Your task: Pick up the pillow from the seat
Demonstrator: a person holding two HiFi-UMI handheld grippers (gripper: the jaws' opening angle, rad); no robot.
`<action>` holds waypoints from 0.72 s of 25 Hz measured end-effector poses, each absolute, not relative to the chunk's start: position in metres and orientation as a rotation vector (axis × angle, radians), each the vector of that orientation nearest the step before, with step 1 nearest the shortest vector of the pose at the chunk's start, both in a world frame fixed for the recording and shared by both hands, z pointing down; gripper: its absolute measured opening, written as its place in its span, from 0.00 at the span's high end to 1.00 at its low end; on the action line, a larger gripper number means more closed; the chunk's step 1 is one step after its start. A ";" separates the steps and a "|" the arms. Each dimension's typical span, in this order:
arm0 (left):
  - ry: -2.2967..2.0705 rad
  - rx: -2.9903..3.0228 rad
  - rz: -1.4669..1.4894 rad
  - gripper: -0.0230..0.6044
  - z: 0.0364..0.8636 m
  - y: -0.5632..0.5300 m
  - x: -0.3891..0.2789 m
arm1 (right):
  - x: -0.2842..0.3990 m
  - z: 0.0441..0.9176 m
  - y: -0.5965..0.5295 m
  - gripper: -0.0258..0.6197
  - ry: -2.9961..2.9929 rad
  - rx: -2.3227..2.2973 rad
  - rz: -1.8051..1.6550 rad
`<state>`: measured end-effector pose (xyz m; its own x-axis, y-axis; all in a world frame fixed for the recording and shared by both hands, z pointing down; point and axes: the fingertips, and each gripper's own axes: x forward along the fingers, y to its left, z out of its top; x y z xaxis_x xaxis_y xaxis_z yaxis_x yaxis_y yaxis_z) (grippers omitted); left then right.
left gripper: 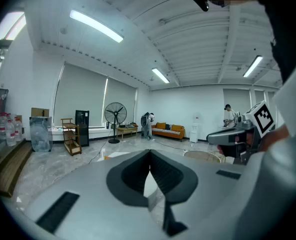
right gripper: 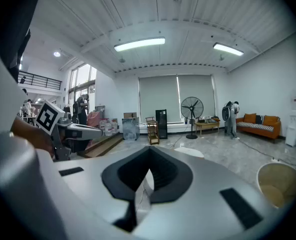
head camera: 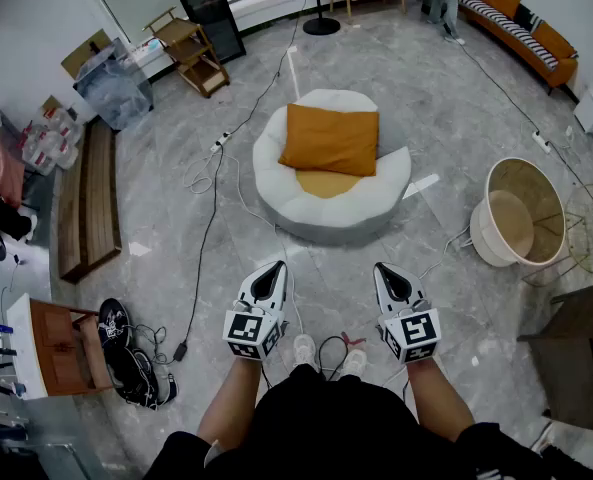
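- The orange pillow (head camera: 330, 139) lies on the round white seat (head camera: 276, 180) in the middle of the room. It leans toward the seat's far rim, well ahead of both grippers.
- A yellow patch (head camera: 326, 183) shows under the pillow's near edge. It may be a second cushion or the seat's own centre; from here it is hard to tell.
- The left gripper (head camera: 273, 271) is held low in front of the person and points toward the seat. Its jaws are clenched together with nothing between them.
- The right gripper (head camera: 385, 271) sits level with it, a little apart, likewise clenched and empty.
- Neither gripper touches the pillow or the seat.
- A pale round tub (head camera: 521, 213) lies tipped on its side to the right of the seat.
- A wooden bench (head camera: 86, 203) runs along the left, and a black cable (head camera: 208, 238) trails over the grey floor past the seat's left side.
- An orange sofa (head camera: 521, 28) stands in the far right corner.
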<state>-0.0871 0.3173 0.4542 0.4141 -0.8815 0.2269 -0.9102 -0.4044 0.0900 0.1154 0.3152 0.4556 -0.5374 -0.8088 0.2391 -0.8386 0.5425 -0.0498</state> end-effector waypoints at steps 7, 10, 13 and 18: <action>-1.559 2.487 0.233 0.94 0.455 0.333 -0.108 | 0.086 0.448 0.328 0.96 -2.589 1.393 0.226; -1.550 2.492 0.219 0.94 0.454 0.329 -0.123 | 0.075 0.446 0.324 0.96 -2.578 1.416 0.215; -1.543 2.499 0.200 0.94 0.452 0.324 -0.138 | 0.066 0.442 0.319 0.95 -2.592 1.466 0.262; -1.508 2.541 0.170 0.94 0.443 0.314 -0.161 | 0.046 0.428 0.312 0.95 -2.611 1.539 0.269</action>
<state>-0.1609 0.3140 0.4434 0.4785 -0.8573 0.1901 -0.8781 -0.4686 0.0968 0.0460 0.3119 0.4276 -0.4844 -0.8574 0.1738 -0.8748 0.4738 -0.1012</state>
